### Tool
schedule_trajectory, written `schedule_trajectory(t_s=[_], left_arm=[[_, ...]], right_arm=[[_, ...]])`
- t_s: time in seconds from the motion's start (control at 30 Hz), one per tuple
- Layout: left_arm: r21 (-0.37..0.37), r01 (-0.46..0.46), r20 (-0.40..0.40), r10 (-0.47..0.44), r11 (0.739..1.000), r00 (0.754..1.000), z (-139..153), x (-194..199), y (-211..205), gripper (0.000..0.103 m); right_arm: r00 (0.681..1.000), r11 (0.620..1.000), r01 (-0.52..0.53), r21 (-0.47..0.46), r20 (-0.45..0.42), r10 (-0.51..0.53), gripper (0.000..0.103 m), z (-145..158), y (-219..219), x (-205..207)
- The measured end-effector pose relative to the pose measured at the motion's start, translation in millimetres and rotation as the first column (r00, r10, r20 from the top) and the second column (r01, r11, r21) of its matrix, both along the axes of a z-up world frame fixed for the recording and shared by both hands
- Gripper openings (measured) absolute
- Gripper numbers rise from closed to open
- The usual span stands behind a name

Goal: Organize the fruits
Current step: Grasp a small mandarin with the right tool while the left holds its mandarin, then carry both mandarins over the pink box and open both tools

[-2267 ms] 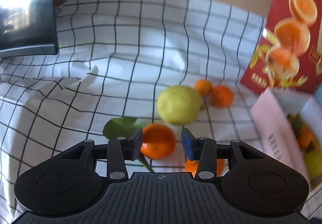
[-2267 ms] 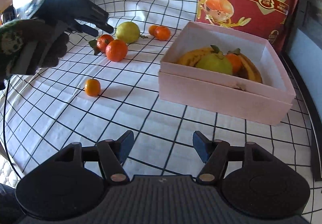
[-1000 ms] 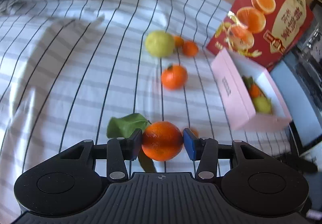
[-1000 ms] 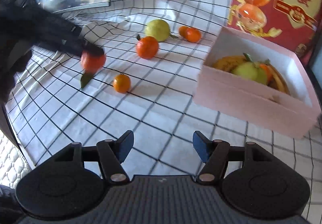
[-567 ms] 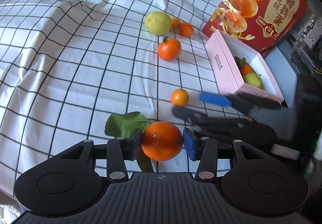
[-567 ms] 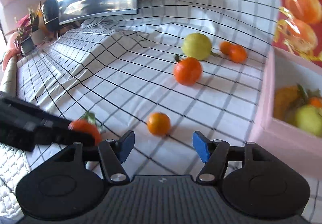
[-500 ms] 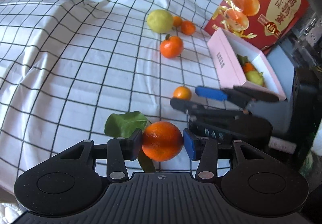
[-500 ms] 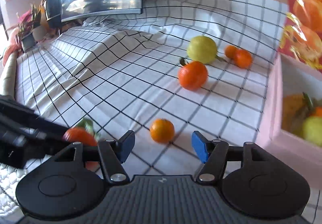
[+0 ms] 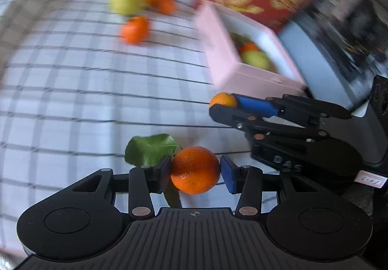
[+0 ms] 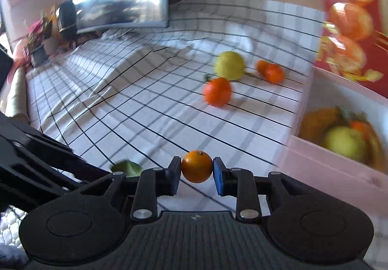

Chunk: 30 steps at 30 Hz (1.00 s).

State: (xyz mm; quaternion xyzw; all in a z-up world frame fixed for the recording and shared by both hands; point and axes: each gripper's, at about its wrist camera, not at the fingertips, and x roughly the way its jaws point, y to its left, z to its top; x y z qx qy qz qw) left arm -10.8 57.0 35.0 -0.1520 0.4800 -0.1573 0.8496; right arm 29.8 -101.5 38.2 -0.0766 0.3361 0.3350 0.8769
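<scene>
Fruits lie scattered over a white cloth [image 10: 150, 109] with a thin black grid, rumpled into soft folds toward the far side; a round, dimpled orange [image 9: 195, 173] with a broad green leaf [image 9: 150, 149] on its stem sits pinched between the blue pads of the left gripper [image 9: 196, 174], both pads pressing its sides; a smaller, smooth mandarin [image 10: 197, 166] is clamped likewise in the right gripper [image 10: 197, 174], whose jaws have come in tight against it.

Both grippers are black, hard plastic with ribbed bases and angle downward toward the cloth; from the left wrist view the right gripper [image 9: 223, 103] reaches in from the right edge, its mandarin [image 9: 223, 100] at the tips, just in front of the pink box; from the right wrist view the black body of the left tool fills the lower left corner, with the leaf [image 10: 126, 168] peeking beside it.

On the cloth beyond sit a loose orange [image 10: 217, 91], a yellow-green round fruit [image 10: 229, 65] just behind it, and two small mandarins [image 10: 270, 72] touching each other.

A pink box [image 10: 339, 170] of smooth card, square and open-topped, stands at the right; inside it are a yellow-green fruit [image 10: 344, 141], something orange, and a blurred yellowish shape; behind it leans a red package [image 10: 354, 15] printed with halved oranges; a dark monitor [image 10: 121, 0] stands at the far edge.
</scene>
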Motion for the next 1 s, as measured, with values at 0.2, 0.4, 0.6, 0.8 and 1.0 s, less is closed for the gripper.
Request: schedule_trajectory(t_s=[0.2,0.4,0.6,0.8,1.0], left_arm=[[0.0,0.128,0.184,-0.126,0.992,0.975,59,37,-32,0.05],[0.062,0.13,0.404,-0.144,0.99,0.903,130,108,-54,0.05],[0.111,0.093,0.338,-0.125,0.989,0.933,123,196,-81,0.05],[0.235,0.094,0.194,-0.141,0.967,0.971,65,254,-101,0.05],[0.197,0.088,0.202,-0.128,0.977,0.971,59,253,-82,0.048]], right_arm=[[0.97,0.979,0.196,0.052,0.137,-0.201,0.028,55,-80,-17],[0.894,0.928,0.349,0.129,0.252,-0.371,0.028,94,-133,-27],[0.863,0.892,0.434,0.123,0.225,-0.452,0.028,86,-158,-27],[0.857,0.876,0.469,0.114,0.182,-0.483,0.028,75,-164,-28],[0.852,0.866,0.488,0.108,0.158,-0.5,0.028,69,-165,-20]])
